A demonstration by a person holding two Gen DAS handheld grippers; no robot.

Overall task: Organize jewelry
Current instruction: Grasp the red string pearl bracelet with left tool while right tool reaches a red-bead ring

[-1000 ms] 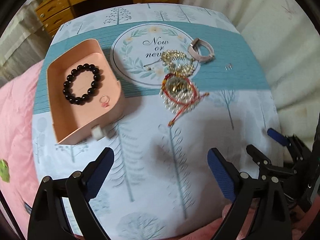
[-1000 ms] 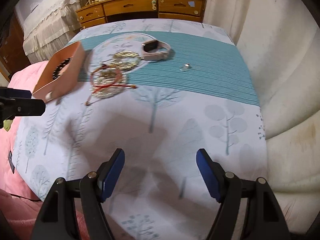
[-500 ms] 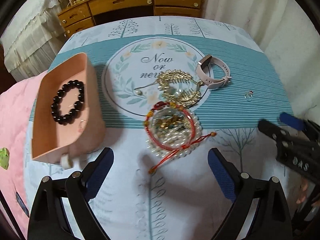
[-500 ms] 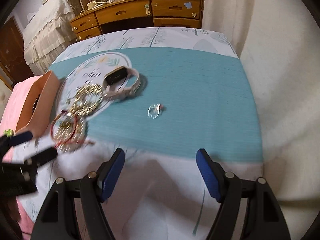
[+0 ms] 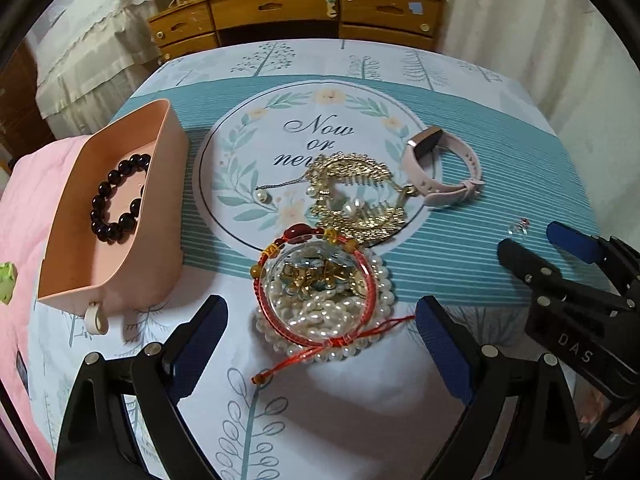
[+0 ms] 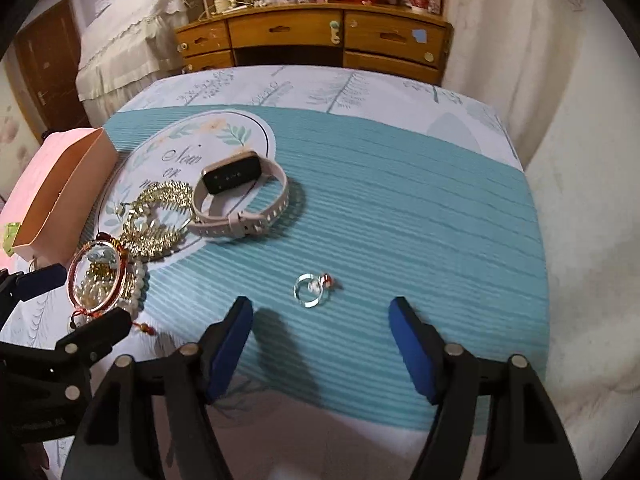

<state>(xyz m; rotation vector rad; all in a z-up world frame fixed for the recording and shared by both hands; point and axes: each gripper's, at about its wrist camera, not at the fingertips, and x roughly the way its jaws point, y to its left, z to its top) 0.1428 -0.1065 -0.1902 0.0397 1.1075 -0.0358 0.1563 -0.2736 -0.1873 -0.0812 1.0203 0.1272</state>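
Both tongs gape wide, holding nothing. At ten o'clock my tray (image 5: 172,152) keeps the beads (image 5: 116,196); my left tongs (image 5: 320,344) frame the bracelets (image 5: 320,300), my right tongs (image 6: 320,344) the ring (image 6: 310,290) (twelve o'clock, near).

A wooden dresser (image 6: 316,42) with cluttered top is standing beyond the tree-patterned cloth (image 6: 400,208), pale curtains (image 6: 560,100) are hanging on the right, a lace-draped piece (image 6: 128,40) and brown door (image 6: 44,72) are showing at left.
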